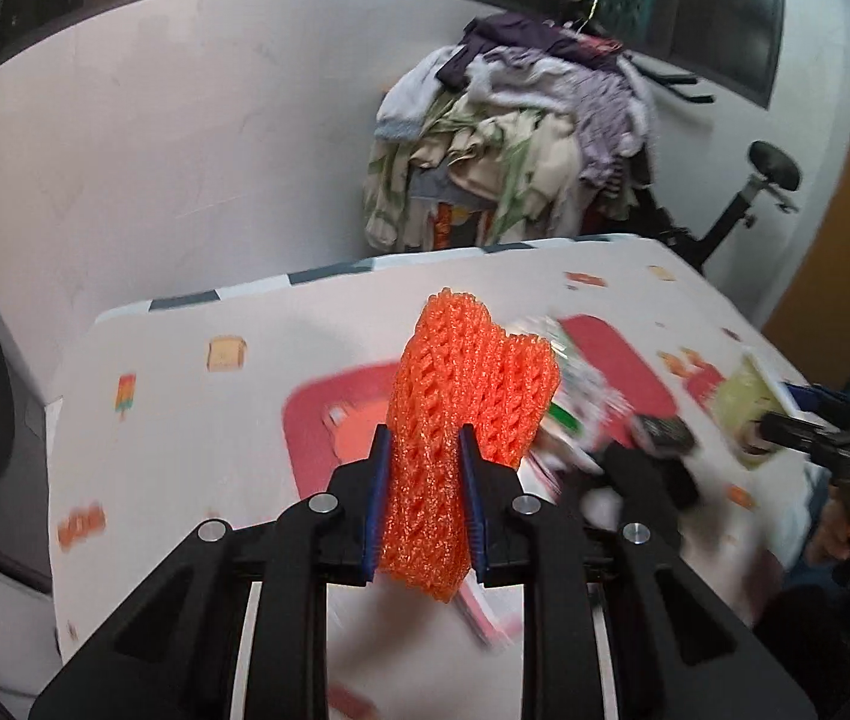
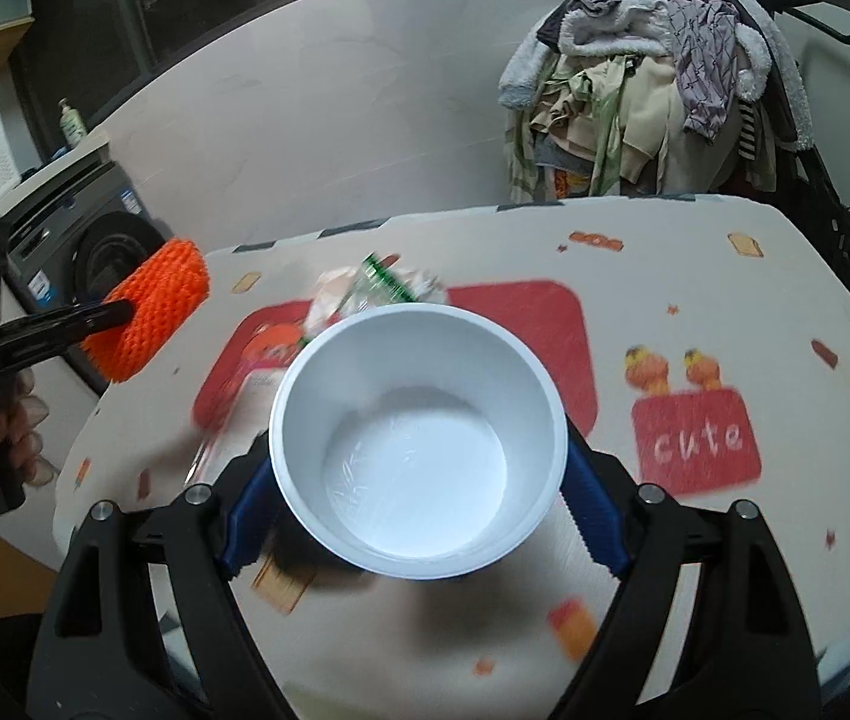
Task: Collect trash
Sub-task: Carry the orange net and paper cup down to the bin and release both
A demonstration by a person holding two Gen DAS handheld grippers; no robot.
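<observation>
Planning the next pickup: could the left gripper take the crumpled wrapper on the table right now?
Probably not. The left gripper is shut on the orange foam net, so its fingers are full. The crumpled wrapper lies uncovered on the table.

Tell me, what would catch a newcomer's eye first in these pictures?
The bright orange foam net, pinched upright in the left gripper above the patterned tablecloth. Next, the empty white bowl clamped between the right gripper's blue pads, over the same table. Behind the table, a tall heap of clothes against the wall.
</observation>
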